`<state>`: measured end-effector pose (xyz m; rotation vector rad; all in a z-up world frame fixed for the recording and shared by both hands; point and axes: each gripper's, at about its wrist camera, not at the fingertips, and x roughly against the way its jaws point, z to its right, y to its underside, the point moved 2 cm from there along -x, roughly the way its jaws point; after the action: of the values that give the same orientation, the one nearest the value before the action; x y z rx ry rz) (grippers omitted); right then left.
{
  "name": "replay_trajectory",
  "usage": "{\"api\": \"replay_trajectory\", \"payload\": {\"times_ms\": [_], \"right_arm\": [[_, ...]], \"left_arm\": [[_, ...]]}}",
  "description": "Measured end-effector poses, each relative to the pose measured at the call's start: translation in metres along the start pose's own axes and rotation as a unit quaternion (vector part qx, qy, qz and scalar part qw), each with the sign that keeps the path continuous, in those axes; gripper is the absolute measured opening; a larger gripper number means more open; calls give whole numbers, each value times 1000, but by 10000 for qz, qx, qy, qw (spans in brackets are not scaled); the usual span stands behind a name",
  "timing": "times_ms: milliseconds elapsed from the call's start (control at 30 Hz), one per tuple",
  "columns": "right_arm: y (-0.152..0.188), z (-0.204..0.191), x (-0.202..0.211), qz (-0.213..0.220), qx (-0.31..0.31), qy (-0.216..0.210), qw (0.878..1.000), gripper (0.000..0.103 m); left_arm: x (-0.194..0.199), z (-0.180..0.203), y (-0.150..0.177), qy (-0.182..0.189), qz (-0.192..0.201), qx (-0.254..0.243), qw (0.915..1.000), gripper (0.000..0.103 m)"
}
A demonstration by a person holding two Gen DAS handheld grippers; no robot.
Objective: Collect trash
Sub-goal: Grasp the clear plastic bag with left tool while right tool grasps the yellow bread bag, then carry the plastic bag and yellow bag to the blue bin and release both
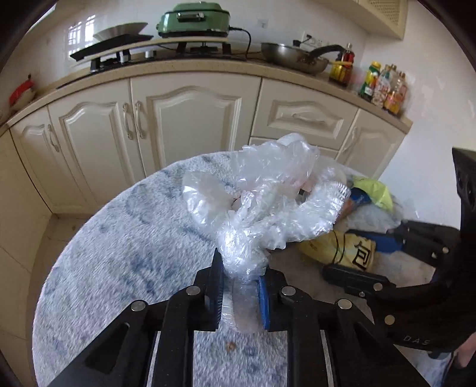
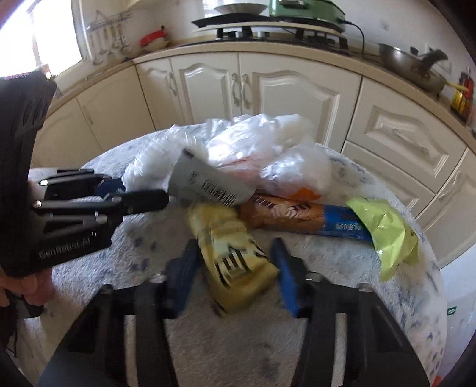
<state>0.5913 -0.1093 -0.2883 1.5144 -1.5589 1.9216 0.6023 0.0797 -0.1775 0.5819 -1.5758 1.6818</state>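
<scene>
My left gripper is shut on a crumpled clear plastic bag and holds it above the round table. The same gripper shows in the right wrist view at the left, next to the clear bag and a grey barcoded wrapper. My right gripper is open, with its jaws on either side of a yellow wrapper lying on the table. It shows at the right of the left wrist view, by the yellow wrapper.
An orange and blue packet and a lime green wrapper lie on the table's right side. Cream kitchen cabinets run behind, with a stove, a green cooker, a wok and bottles on the counter.
</scene>
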Motion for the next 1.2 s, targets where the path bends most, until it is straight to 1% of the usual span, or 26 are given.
{"api": "replay_trajectory", "payload": {"times_ms": [33, 100, 267, 367, 400, 567, 600, 667, 733, 867, 967, 1000, 1100, 1200], "right_arm": [[3, -1, 3, 10, -35, -4, 10000, 40], [11, -4, 12, 58, -149, -27, 9999, 38], [35, -12, 41, 253, -408, -60, 9988, 38], [51, -16, 61, 346, -531, -57, 9980, 37], [57, -17, 66, 348, -562, -47, 9978, 37], [88, -22, 85, 226, -657, 76, 9976, 37], [93, -24, 85, 159, -654, 106, 9977, 37], [103, -27, 83, 17, -685, 204, 9974, 40], [105, -28, 81, 11, -690, 227, 9974, 42], [95, -29, 74, -21, -623, 201, 9979, 44], [91, -34, 71, -29, -498, 224, 9985, 37], [92, -34, 72, -6, -530, 184, 9984, 32], [98, -33, 82, 200, -695, 115, 9973, 32], [109, -32, 100, 387, -879, 110, 9953, 32]], "left_arm": [[4, -1, 1, -11, 35, 0, 10000, 14], [14, -1, 4, -42, 141, -26, 9999, 14], [40, 1, 13, -74, 347, -67, 9993, 14], [56, 5, 22, -21, 448, -105, 9989, 14], [64, 6, 30, -7, 486, -133, 9987, 14], [84, 14, 48, 80, 569, -271, 9980, 14], [89, 20, 57, 100, 574, -290, 9979, 14], [93, 21, 62, 124, 576, -318, 9978, 14], [102, 27, 75, 134, 572, -321, 9978, 14], [120, 35, 90, 133, 619, -296, 9976, 14], [131, 38, 96, 111, 687, -283, 9972, 14], [135, 41, 100, 101, 704, -273, 9971, 14], [150, 51, 112, 59, 781, -291, 9965, 14], [160, 57, 117, 86, 832, -336, 9959, 14]]}}
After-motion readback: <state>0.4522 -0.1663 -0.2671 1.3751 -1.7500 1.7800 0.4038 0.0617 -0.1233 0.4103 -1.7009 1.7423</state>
